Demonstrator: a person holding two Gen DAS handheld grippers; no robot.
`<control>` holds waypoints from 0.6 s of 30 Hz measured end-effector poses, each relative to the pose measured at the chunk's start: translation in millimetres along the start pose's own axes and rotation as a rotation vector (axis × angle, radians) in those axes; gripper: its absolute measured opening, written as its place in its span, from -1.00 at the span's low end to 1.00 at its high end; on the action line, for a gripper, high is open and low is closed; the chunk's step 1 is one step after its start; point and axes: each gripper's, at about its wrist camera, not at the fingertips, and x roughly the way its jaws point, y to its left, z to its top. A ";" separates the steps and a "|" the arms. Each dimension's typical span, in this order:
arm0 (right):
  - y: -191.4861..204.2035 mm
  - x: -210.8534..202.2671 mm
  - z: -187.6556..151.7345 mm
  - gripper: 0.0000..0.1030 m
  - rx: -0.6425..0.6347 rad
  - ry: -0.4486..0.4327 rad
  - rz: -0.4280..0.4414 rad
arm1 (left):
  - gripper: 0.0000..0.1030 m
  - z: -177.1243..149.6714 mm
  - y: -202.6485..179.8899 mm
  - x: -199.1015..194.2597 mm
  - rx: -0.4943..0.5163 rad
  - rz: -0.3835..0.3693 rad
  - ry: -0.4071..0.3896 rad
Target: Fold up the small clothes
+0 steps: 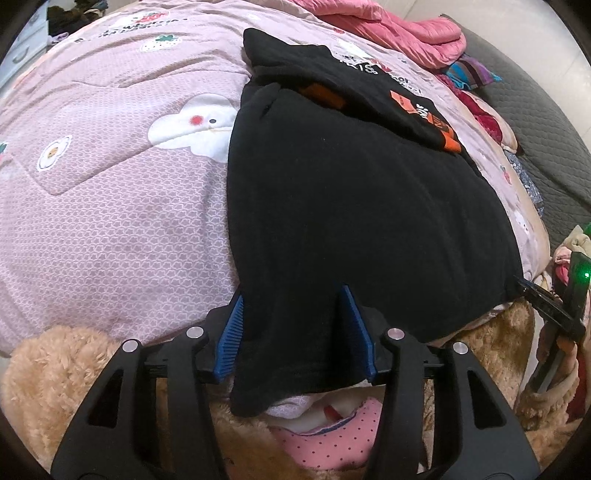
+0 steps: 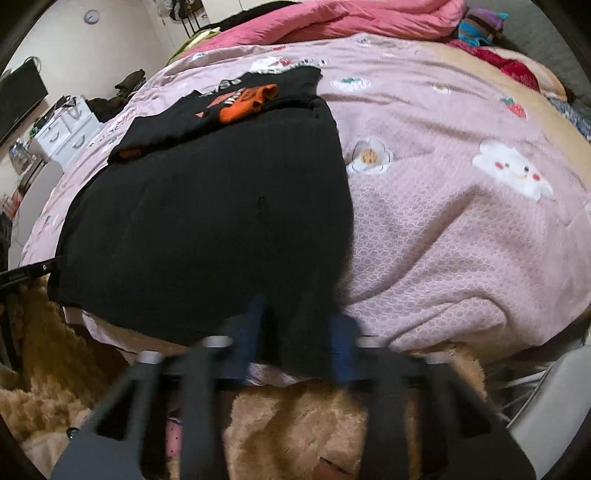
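Note:
A black shirt with orange print (image 1: 351, 206) lies on the pink quilt (image 1: 110, 206), its far part folded over. My left gripper (image 1: 295, 295) has its blue pads (image 1: 232, 332) on either side of the shirt's near left hem; the jaws stand wide with cloth between them. In the right wrist view the shirt (image 2: 207, 229) fills the left half, and my right gripper (image 2: 299, 314), blurred, straddles its near right hem the same way. The other gripper shows at the right edge of the left wrist view (image 1: 554, 306).
A tan plush toy (image 1: 66, 376) lies under both grippers at the bed's near edge. A pink duvet (image 2: 351, 18) and mixed clothes (image 1: 469, 70) are piled at the far side. A white drawer unit (image 2: 66, 133) stands left of the bed.

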 end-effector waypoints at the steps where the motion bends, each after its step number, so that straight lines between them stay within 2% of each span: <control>1: -0.7 -2.2 1.3 -0.82 0.001 -0.010 0.007 | -0.17 0.1 0.2 0.4 0.000 0.000 0.001; 5: -1.1 -24.7 14.2 -0.84 0.013 -0.105 0.083 | -0.17 1.7 0.7 2.9 -0.002 0.005 0.005; 7: -0.5 -34.2 22.4 -0.84 0.013 -0.149 0.100 | -0.24 1.9 0.5 3.4 0.000 0.016 0.002; 10: -0.6 -49.2 37.4 -0.84 0.014 -0.229 0.134 | -0.57 2.1 2.2 1.0 -0.005 0.020 -0.016; 11: -0.2 -51.9 40.7 -0.84 0.013 -0.245 0.136 | -0.78 2.1 2.8 -1.9 -0.007 0.014 -0.032; 12: -0.1 -54.2 45.2 -0.84 0.014 -0.266 0.142 | -0.84 2.4 3.4 -4.2 -0.011 0.003 -0.043; 18: -3.8 -58.6 64.3 -0.84 0.051 -0.329 0.150 | -0.90 12.9 3.6 -30.0 -0.029 -0.049 -0.136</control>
